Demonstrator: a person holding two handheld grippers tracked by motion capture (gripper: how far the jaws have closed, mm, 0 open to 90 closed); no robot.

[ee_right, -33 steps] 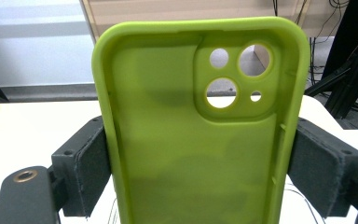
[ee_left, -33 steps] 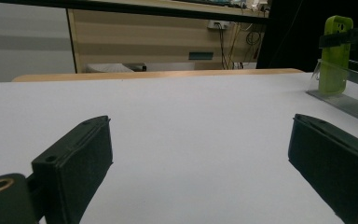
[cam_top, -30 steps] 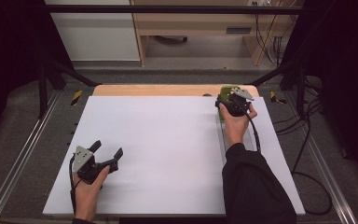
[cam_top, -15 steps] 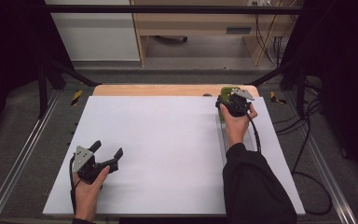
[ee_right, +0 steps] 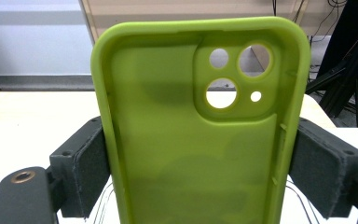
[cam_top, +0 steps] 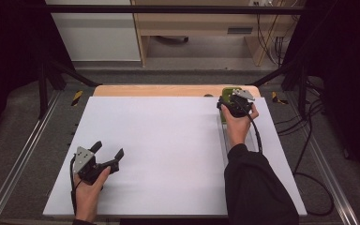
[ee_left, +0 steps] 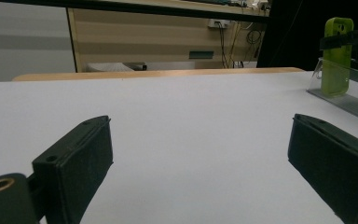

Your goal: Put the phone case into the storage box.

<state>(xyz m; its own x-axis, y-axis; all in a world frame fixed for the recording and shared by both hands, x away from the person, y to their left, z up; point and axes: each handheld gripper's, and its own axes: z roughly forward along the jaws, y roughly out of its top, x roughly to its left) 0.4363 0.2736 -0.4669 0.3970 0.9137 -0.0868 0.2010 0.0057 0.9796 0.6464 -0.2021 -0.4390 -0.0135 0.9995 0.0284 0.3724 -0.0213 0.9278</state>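
The right gripper [cam_top: 235,104] clasps by its long edges an upright lime-green soft phone case [ee_right: 200,126] with camera cut-outs, at the white table's [cam_top: 168,150] far right, while the left gripper [cam_top: 104,157] gapes wide, near left.

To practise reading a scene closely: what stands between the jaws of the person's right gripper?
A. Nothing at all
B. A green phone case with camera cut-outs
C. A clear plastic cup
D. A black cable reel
B: in the right gripper view the green phone case, with its round camera cut-outs, stands upright with a black pad against each long edge of it; the high view shows the right gripper at the table's far right.
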